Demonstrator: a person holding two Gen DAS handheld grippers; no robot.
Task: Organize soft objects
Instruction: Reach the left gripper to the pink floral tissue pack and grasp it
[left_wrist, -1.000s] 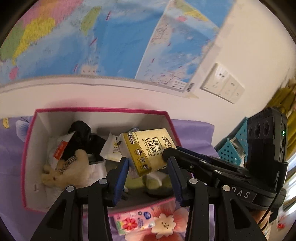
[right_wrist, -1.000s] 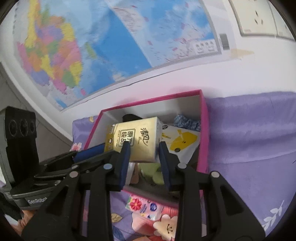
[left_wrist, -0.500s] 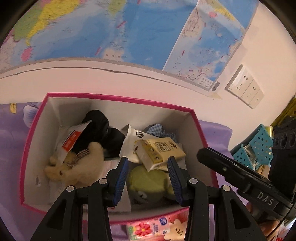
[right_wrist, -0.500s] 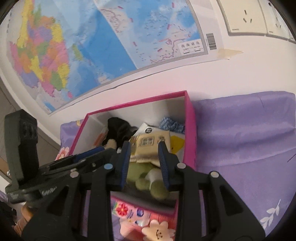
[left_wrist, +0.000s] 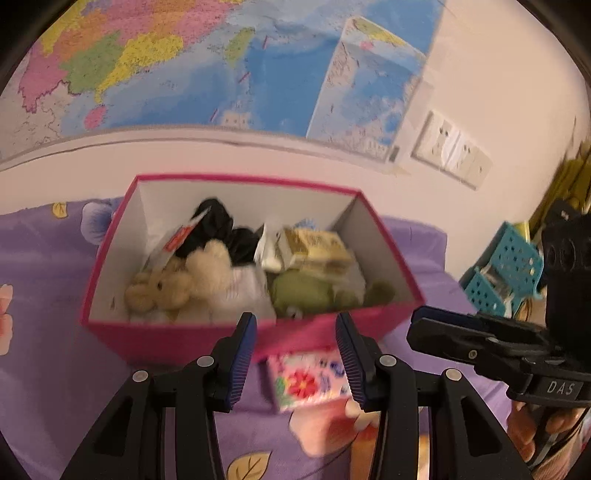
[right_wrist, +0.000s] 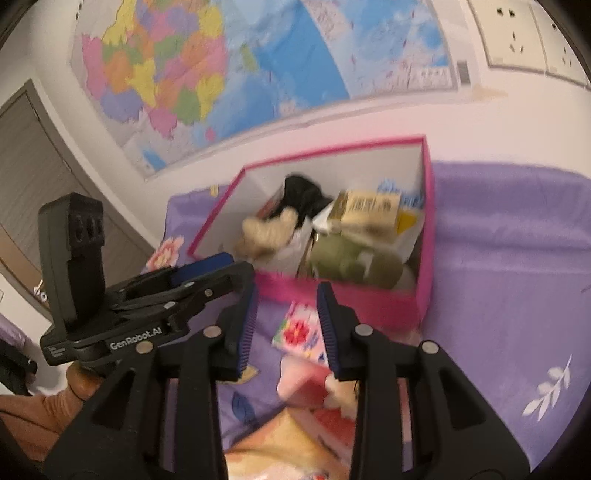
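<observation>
A pink box (left_wrist: 192, 338) (right_wrist: 424, 258) sits on the purple flowered cloth. Inside lie a beige plush bear (left_wrist: 166, 284) (right_wrist: 267, 230), a green plush toy (left_wrist: 303, 291) (right_wrist: 351, 258), black fabric (left_wrist: 221, 225) and a yellow tissue pack (left_wrist: 314, 247) (right_wrist: 369, 206) resting on top. A floral tissue pack (left_wrist: 306, 376) (right_wrist: 299, 334) lies on the cloth in front of the box. My left gripper (left_wrist: 295, 354) is open and empty, above the floral pack. My right gripper (right_wrist: 286, 325) is open and empty, near the box's front wall.
A map hangs on the white wall behind the box, with wall sockets (left_wrist: 452, 149) at right. Blue perforated baskets (left_wrist: 506, 273) stand at the right. A grey door (right_wrist: 37, 158) is at the far left. Purple cloth (right_wrist: 517, 258) spreads right of the box.
The right gripper let go of the yellow tissue pack, which now lies in the box. Both grippers have pulled back out of the box toward the near side.
</observation>
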